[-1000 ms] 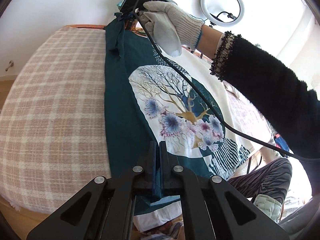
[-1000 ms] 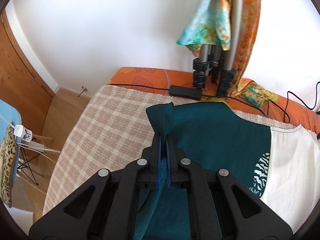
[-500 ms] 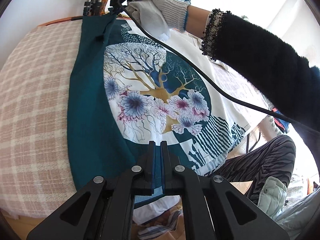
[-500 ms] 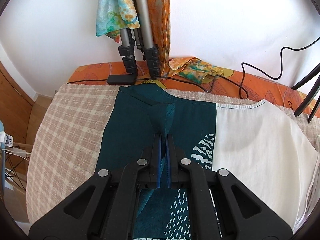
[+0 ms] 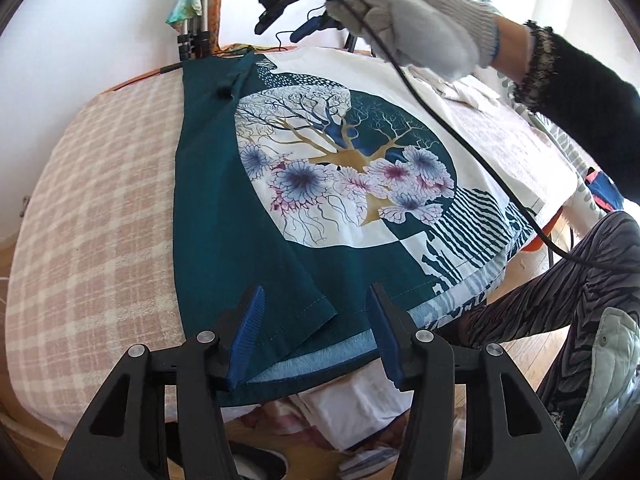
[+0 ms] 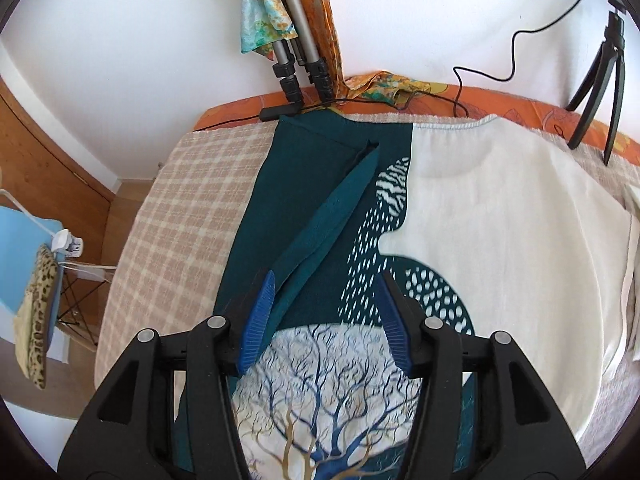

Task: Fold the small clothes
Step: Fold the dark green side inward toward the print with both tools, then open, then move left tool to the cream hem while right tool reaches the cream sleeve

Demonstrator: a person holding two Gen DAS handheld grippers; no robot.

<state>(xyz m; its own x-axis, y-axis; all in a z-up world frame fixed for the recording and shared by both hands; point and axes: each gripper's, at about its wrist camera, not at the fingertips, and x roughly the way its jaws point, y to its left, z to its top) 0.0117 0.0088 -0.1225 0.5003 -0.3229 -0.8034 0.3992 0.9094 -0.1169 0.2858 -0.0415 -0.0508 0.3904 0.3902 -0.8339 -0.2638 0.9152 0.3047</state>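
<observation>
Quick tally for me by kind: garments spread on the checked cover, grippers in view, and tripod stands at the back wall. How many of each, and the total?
Garments spread flat: 1, the teal and white top
Grippers: 2, the left gripper and the right gripper, both open with nothing pinched
Tripod stands: 2, the grey tripod and the black tripod
Total: 5

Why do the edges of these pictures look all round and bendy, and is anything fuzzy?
Both wrist views use fisheye lenses, so the plaid blanket bulges like a ball. In the left wrist view, window light washes out the white gloved hand. In the right wrist view, the tree-print shirt looks sharp, dark corners aside.
</observation>
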